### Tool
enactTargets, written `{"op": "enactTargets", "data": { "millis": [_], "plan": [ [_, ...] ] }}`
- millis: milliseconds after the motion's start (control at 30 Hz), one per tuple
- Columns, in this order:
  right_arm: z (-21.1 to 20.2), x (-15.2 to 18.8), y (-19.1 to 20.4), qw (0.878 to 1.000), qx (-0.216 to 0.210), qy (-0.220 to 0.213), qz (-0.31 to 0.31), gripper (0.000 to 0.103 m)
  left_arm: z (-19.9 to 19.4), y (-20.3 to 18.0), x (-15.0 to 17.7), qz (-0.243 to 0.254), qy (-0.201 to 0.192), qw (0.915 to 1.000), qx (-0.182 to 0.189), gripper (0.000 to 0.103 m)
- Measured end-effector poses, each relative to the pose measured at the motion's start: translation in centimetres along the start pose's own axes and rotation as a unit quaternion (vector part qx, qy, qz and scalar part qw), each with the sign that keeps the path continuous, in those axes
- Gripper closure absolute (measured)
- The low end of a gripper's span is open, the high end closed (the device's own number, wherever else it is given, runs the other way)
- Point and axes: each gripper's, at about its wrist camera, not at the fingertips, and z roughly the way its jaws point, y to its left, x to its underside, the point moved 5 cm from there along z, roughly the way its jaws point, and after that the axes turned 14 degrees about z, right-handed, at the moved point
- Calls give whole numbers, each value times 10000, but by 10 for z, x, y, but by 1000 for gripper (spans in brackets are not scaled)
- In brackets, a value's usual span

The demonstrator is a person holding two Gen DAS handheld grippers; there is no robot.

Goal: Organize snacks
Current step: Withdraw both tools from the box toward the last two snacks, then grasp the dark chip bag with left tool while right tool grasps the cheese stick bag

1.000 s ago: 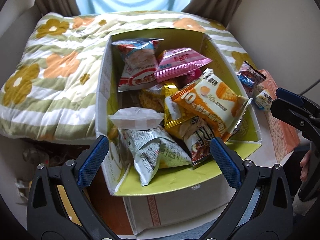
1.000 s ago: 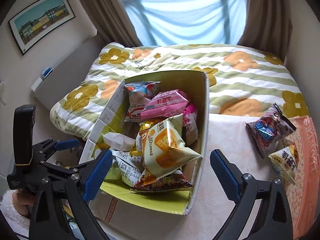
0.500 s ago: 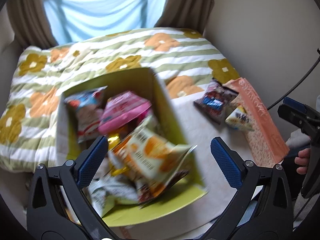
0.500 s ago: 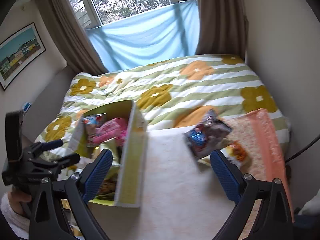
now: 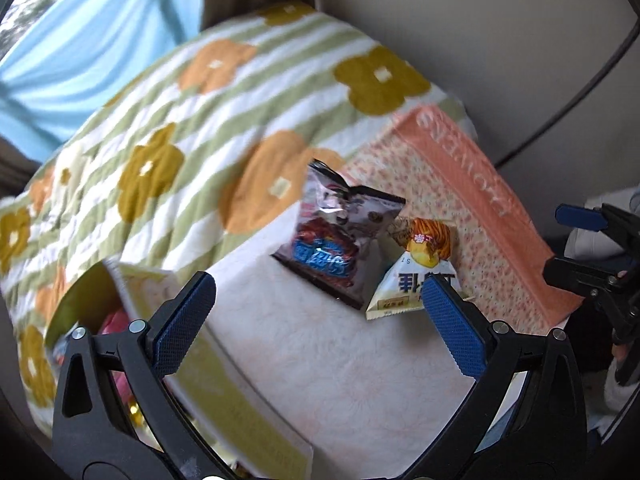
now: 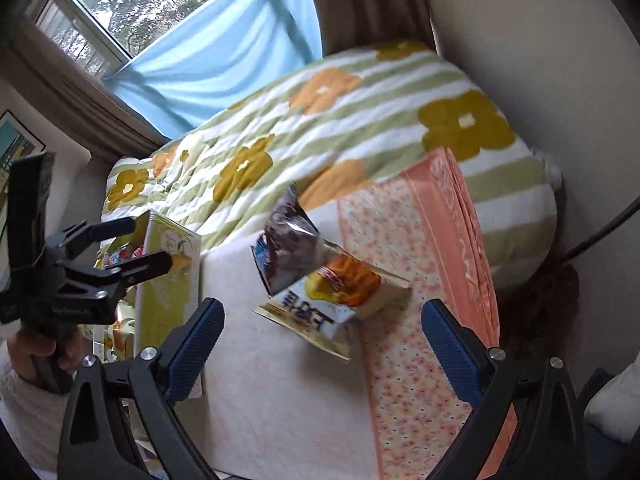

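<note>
two loose snacks lie touching near the far edge of the pale surface [image 5: 320, 380]: a dark crinkly foil bag [image 5: 340, 236] and a small white pyramid-shaped packet [image 5: 416, 276]. both look light, puffy and slippery; pinch a sealed seam. left hand-held gripper [image 5: 320, 316] and right hand-held gripper [image 6: 320, 332] both gape empty.

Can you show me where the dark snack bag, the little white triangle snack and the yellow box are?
dark snack bag [image 5: 334, 236]: left wrist view, on its blue-and-red printed front.
white triangle snack [image 5: 416, 280]: left wrist view, on its white lower face with dark lettering.
yellow box [image 6: 170, 280]: right wrist view, on its outer side wall.
</note>
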Motion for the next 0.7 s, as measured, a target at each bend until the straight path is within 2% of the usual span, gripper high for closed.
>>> {"op": "enactTargets", "data": {
  "millis": [200, 333, 700],
  "plan": [
    [33, -6, -28, 9958, -399, 496, 662, 4, 75, -12, -7, 564, 822, 9939, 474, 1],
    [56, -9, -35, 9928, -381, 605, 962, 4, 114, -19, -7, 1027, 1221, 9854, 597, 1],
    [120, -7, -41, 9750, -346, 888, 2009, 4, 157, -7, -15, 1357, 1448, 9735, 1134, 1]
  ]
}}
